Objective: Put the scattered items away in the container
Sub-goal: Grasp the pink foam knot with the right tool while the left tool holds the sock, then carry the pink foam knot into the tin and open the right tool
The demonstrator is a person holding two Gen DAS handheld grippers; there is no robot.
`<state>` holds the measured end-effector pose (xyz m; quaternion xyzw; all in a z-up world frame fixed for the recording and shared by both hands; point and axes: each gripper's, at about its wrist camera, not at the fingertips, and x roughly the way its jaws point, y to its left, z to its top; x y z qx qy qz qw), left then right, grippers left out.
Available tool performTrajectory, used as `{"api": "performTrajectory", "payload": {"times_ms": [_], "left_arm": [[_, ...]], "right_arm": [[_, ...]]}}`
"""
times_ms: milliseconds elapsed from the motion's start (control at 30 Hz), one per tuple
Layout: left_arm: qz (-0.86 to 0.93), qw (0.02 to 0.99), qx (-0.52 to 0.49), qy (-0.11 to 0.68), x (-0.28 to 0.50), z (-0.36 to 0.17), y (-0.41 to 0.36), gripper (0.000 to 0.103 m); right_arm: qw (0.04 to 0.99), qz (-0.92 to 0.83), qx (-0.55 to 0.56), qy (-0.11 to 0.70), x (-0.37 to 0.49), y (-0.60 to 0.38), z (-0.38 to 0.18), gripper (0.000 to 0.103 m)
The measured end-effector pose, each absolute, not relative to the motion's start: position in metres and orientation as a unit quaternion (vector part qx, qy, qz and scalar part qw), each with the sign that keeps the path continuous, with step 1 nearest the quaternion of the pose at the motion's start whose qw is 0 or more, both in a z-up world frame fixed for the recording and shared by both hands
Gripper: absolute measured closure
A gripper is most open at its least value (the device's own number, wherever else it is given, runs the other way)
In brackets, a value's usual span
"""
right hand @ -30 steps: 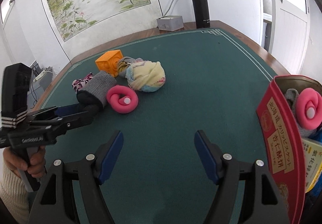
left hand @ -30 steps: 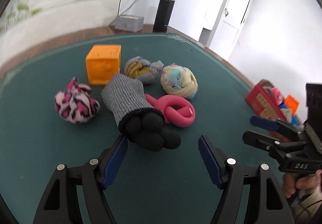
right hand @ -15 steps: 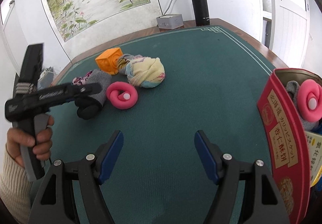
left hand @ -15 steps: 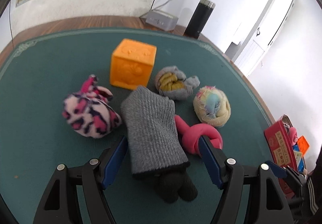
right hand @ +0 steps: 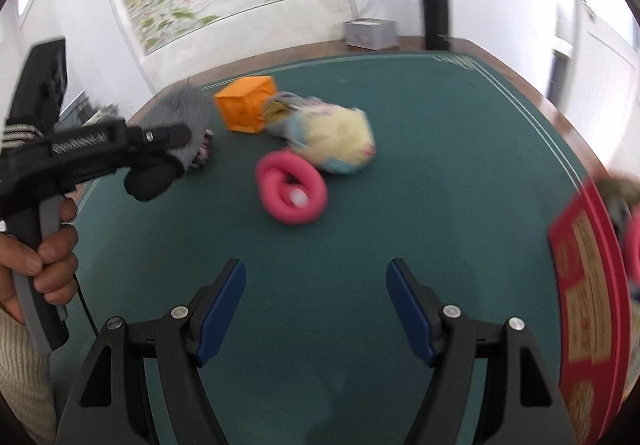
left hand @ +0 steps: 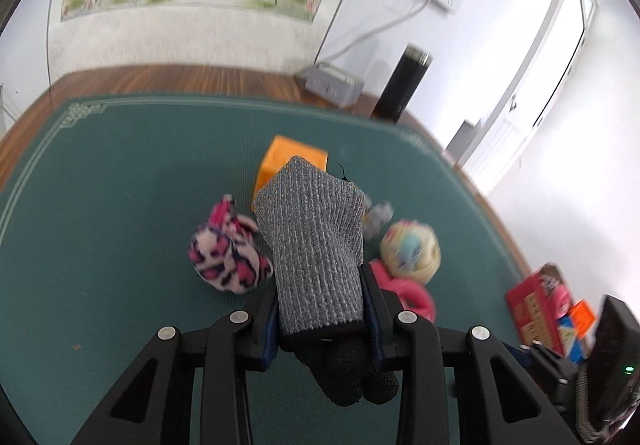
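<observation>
My left gripper (left hand: 320, 309) is shut on a grey knit glove (left hand: 316, 253) with black fingertips, held just above the green table mat (left hand: 120, 205). In the right wrist view the left gripper (right hand: 168, 141) holds that glove (right hand: 184, 109) clear of the mat. My right gripper (right hand: 316, 285) hangs open over bare mat with nothing between its fingers. The red container (right hand: 584, 285) stands at the right edge, also in the left wrist view (left hand: 532, 305), with toys inside. On the mat lie an orange cube (right hand: 248, 105), a pink ring toy (right hand: 292, 189), a pastel cloth ball (right hand: 340, 141) and a pink leopard bundle (left hand: 224, 253).
A grey and yellow sock bundle (right hand: 280, 105) lies beside the cube. A black flask (right hand: 436, 9) and a grey box (right hand: 370, 33) stand on the wooden rim at the back. A hand (right hand: 48, 261) grips the left gripper's handle. The mat's near middle (right hand: 420, 205) is bare.
My left gripper advanced over the glove, shut on it and raised it off the mat. The right gripper stayed open and drifted a little; its view is now blurred.
</observation>
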<state>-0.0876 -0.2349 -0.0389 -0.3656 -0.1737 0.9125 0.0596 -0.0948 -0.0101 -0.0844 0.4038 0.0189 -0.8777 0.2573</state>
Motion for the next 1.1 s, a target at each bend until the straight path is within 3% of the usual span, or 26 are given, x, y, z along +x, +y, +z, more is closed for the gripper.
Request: {"api": "performTrajectory", "payload": {"times_ms": [300, 333, 433, 467, 833, 1100], "left_arm": [[0.917, 0.056, -0.342, -0.200, -0.085, -0.022, -0.259, 0.067], [0.916, 0.056, -0.342, -0.201, -0.086, -0.022, -0.259, 0.067], [0.914, 0.055, -0.346, -0.203, -0.090, -0.025, -0.259, 0.067], [0.914, 0.054, -0.348, -0.203, -0.092, -0.026, -0.259, 0.067], [0.911, 0.069, -0.366, -0.178, -0.098, -0.038, -0.232, 0.067], [0.910, 0.096, -0.375, -0.152, -0.091, -0.040, -0.199, 0.067]], "right_arm": [[0.263, -0.872, 0.409, 0.063, -0.146, -0.063, -0.096, 0.028], [0.261, -0.871, 0.412, 0.063, -0.150, -0.065, -0.100, 0.030], [0.254, -0.873, 0.412, 0.063, -0.154, -0.067, -0.105, 0.050], [0.252, -0.873, 0.411, 0.067, -0.154, -0.068, -0.105, 0.052], [0.256, -0.893, 0.367, 0.043, -0.099, -0.031, -0.074, 0.052], [0.184, -0.934, 0.306, 0.005, -0.038, 0.060, -0.031, 0.052]]}}
